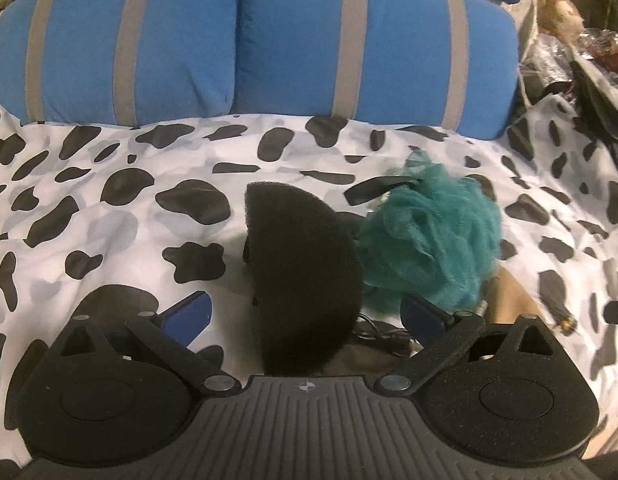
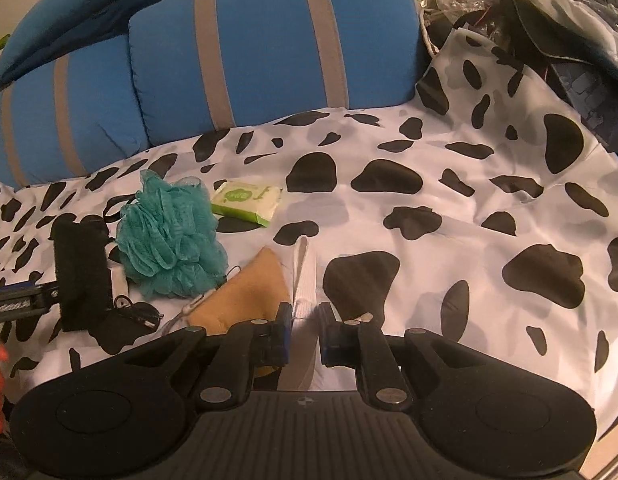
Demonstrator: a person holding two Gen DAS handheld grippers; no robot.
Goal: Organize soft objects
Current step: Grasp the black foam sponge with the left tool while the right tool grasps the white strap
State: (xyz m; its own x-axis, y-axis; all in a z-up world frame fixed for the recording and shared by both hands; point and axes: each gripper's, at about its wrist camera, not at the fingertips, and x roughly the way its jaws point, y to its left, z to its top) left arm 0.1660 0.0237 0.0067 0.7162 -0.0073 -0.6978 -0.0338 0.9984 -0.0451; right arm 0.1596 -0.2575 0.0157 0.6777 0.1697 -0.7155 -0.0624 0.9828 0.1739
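Observation:
A black sponge (image 1: 305, 276) stands on edge on the cow-print sheet (image 1: 109, 200), between the wide-open fingers of my left gripper (image 1: 305, 314), untouched by either pad. It also shows in the right wrist view (image 2: 83, 268). A teal mesh loofah (image 1: 429, 240) lies just right of it, also seen in the right wrist view (image 2: 173, 240). My right gripper (image 2: 305, 330) is nearly closed around a white cloth strip (image 2: 303, 276). A tan cloth (image 2: 249, 292) lies beside it.
Blue pillows with grey stripes (image 1: 237, 40) line the back of the bed. A green-and-white wipes pack (image 2: 247, 200) lies behind the loofah. A black cable (image 2: 137, 312) sits by the sponge. Cluttered bags (image 2: 549, 8) crowd the right side.

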